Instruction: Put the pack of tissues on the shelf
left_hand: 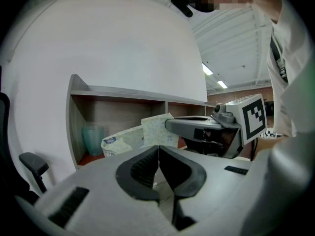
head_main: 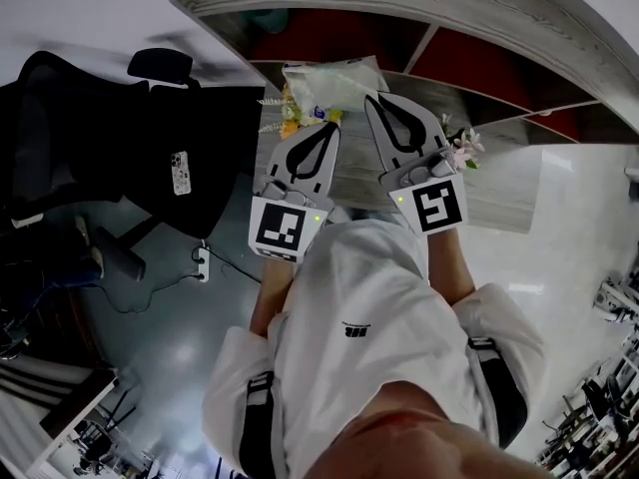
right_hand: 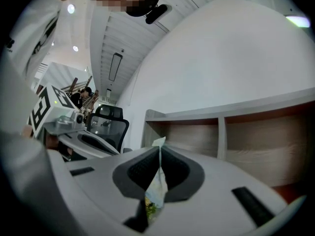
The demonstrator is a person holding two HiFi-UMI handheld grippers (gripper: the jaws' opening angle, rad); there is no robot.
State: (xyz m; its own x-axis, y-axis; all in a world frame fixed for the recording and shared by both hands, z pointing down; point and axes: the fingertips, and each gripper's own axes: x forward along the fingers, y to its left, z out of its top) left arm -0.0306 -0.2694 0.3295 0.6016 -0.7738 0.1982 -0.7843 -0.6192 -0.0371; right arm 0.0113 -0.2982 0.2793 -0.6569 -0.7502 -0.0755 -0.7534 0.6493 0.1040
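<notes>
The pack of tissues (head_main: 327,83), a pale soft pack with floral print, hangs in front of the wooden shelf (head_main: 399,3), near its left compartment. My right gripper (head_main: 372,100) is shut on the pack's thin edge; the film shows pinched between its pads (right_hand: 158,178). My left gripper (head_main: 328,128) sits just left of it, by the pack's lower printed corner, jaws shut with nothing visible between them (left_hand: 158,149). From the left gripper view the pack (left_hand: 125,140) hangs ahead with the right gripper (left_hand: 170,125) clamped on its upper corner.
A teal cup (left_hand: 93,139) stands in the shelf's left compartment. The shelf (right_hand: 221,114) has red-floored bays divided by upright panels. A black office chair (head_main: 60,138) and a phone (head_main: 180,173) are to the left. Small pink flowers (head_main: 462,148) lie on the wooden table (head_main: 499,198).
</notes>
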